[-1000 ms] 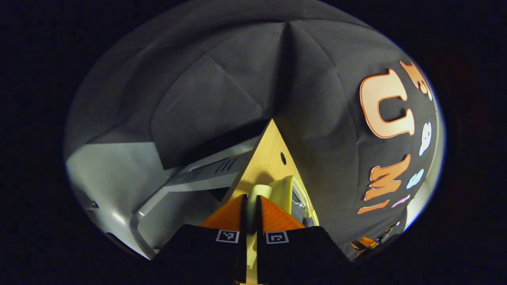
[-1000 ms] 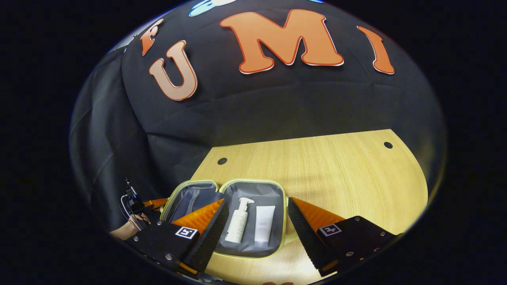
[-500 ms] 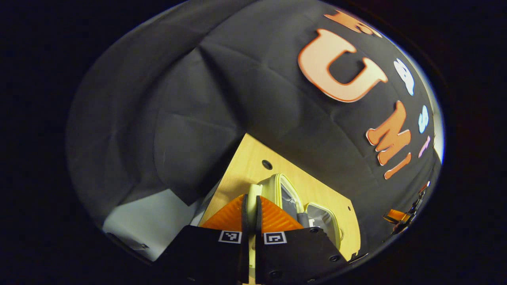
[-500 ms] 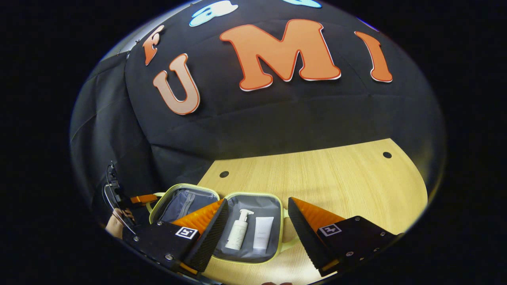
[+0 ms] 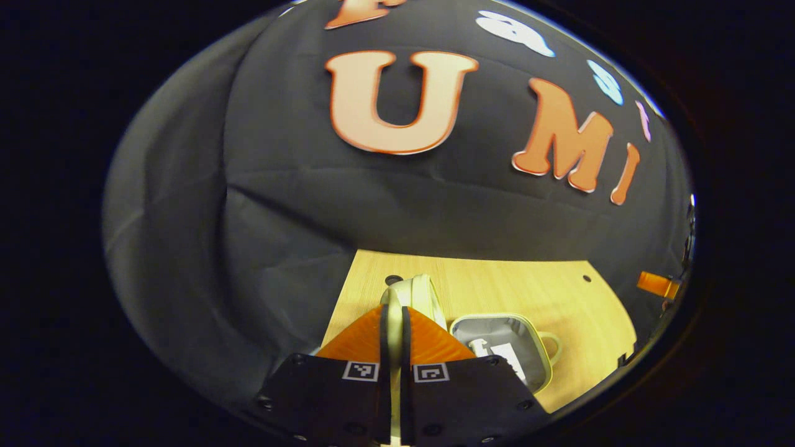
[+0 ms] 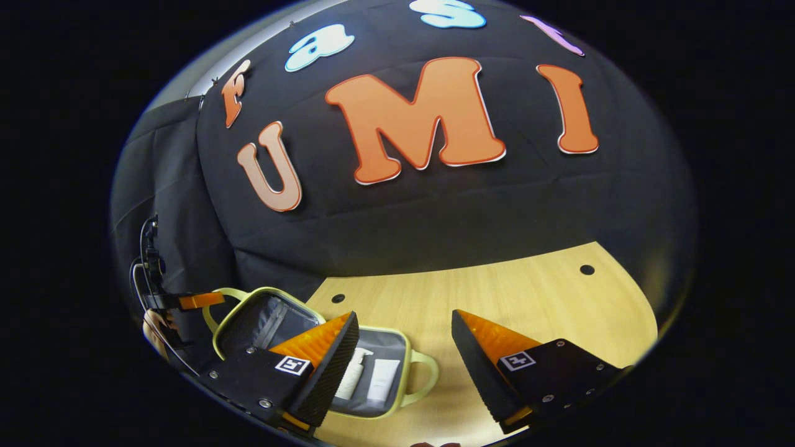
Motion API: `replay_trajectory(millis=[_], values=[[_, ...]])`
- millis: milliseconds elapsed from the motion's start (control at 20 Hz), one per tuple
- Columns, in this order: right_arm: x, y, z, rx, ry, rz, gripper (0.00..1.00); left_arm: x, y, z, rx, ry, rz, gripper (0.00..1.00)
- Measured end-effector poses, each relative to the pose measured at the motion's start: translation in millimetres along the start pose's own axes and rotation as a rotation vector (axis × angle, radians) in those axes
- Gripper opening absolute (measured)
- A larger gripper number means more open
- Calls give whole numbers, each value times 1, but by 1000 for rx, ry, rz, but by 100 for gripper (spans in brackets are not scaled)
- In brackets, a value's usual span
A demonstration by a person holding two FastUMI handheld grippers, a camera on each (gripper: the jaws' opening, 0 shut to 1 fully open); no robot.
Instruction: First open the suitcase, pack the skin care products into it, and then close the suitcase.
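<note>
A pale wooden table point(image 6: 528, 310) with a fine straight grain fills the lower part of the right gripper view, lit brightly near its front edge, with small dark round holes point(image 6: 586, 269) near its far corners. Behind it hangs the booth's black cloth wall point(image 6: 435, 205), creased and folded, running round to the left as well.

On the table, at about seven o'clock in the right gripper view, lies the small suitcase point(image 6: 407, 366), pale yellow-green with a grey lining and a loop handle on its right end. Its base rests flat, and inside it lie a white pump bottle point(image 6: 351, 375) and a white tube point(image 6: 382, 380) side by side. The lid point(image 6: 261, 313) is raised to the left, tilted up off the table.

The left gripper point(image 5: 392, 310) has its orange fingers drawn almost together, clamped on the pale handle point(image 5: 413, 292) of that lid; in the right gripper view the same tool point(image 6: 199, 300) appears at nine o'clock, held by a hand point(image 6: 155, 323).

The right gripper point(image 6: 404, 341) hangs above the table with its fingers spread wide, holding nothing, the suitcase base showing partly behind its left finger.
</note>
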State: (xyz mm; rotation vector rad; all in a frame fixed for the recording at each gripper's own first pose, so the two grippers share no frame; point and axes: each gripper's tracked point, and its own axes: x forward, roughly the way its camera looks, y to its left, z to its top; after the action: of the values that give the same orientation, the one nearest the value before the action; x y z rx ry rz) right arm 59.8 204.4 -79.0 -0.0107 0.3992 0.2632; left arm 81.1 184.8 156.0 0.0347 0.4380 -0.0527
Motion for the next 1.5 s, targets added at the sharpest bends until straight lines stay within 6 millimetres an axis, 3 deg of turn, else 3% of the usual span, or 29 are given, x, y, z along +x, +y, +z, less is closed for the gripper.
replay_trajectory(millis=[250,450,600,750,1000,1250,1500], values=[[-7,-71,17,-12,-8,-13,95,-11,-94,18,101,-11,51,6],[-17,-116,24,-11,-9,-14,95,-4,-171,15,141,-12,47,6],[-23,-140,24,13,-5,4,95,8,-232,-3,140,13,12,6],[-25,-166,22,14,-5,-4,95,29,-274,-22,191,35,19,6],[-26,-201,7,34,35,-23,95,66,-345,-85,236,114,-7,6],[-28,-224,-8,15,70,-41,95,99,-380,-140,274,184,-9,6],[-25,-229,-23,22,99,-41,95,116,-377,-164,256,201,-8,7]])
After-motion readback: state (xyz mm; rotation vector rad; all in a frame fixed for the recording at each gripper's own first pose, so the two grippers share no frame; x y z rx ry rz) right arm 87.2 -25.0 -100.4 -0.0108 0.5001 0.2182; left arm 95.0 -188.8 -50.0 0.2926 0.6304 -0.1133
